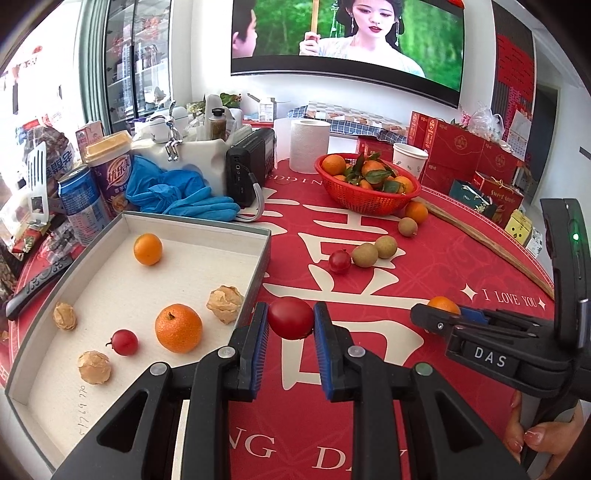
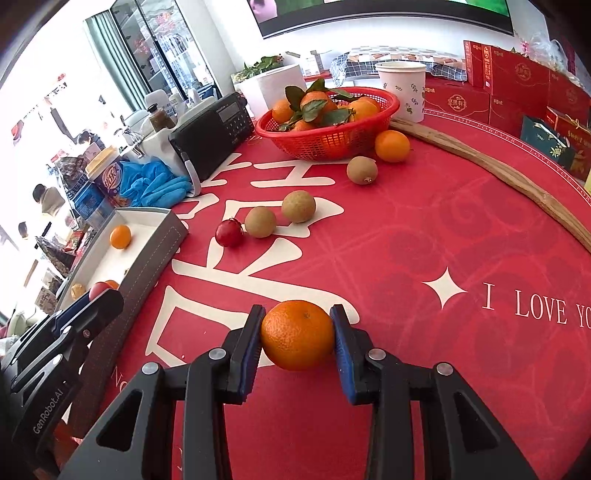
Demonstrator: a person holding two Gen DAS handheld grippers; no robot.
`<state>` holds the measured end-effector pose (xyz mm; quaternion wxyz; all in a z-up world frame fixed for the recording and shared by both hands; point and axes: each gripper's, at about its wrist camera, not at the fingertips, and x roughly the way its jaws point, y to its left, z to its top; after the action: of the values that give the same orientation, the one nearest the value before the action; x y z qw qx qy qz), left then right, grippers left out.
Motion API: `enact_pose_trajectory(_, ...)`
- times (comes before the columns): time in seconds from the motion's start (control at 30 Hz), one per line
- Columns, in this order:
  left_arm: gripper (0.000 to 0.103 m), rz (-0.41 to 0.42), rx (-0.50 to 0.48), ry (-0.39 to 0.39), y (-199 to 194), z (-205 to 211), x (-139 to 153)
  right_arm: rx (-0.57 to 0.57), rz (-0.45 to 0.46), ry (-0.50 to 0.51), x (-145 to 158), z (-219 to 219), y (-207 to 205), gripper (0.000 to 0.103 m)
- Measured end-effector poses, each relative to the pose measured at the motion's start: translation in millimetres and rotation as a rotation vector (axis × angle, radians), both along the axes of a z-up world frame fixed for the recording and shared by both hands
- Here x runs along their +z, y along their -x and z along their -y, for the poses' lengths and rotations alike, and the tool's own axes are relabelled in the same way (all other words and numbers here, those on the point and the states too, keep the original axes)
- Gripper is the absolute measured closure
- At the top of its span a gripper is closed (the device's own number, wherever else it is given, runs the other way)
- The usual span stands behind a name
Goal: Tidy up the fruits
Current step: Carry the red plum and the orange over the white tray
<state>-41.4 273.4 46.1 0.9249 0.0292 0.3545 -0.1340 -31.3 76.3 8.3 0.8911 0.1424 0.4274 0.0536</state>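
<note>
White wall (image 1: pixel 207 55) seen behind; large wall-mounted screen (image 1: pixel 347 33) lit. Glass-fronted cabinet (image 1: pixel 138 59) noted at left, strong daylight beside it. Round table covered by red printed cloth (image 2: pixel 461 229). Red gift boxes (image 1: pixel 461 147) stacked at right.

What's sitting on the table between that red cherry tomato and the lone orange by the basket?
Three brown longans lie between the tomato and orange, clearest in the right wrist view.

Red tomato (image 1: pixel 290 318), orange mandarin (image 2: pixel 297 334), red tablecloth (image 2: pixel 424 229) with cream lettering
</note>
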Motion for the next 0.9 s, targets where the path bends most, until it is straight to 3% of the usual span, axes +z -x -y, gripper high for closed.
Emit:
enact_pose_trajectory(0.33, 0.077, 0.016, 0.074, 0.032, -7, -31, 8, 0.034, 0.009, -0.017, 1, -13, -6, 0.066)
enact_pose_trajectory(0.57, 0.077, 0.015, 0.185, 0.051, -20, -71, 7, 0.076, 0.033, -0.061, 11, -28, -13, 0.066)
enact_pose_trajectory(0.9, 0.077, -0.068, 0.264, 0.115, -32, -110, -5, 0.212, 0.069, -0.076, 32, -103, -51, 0.066)
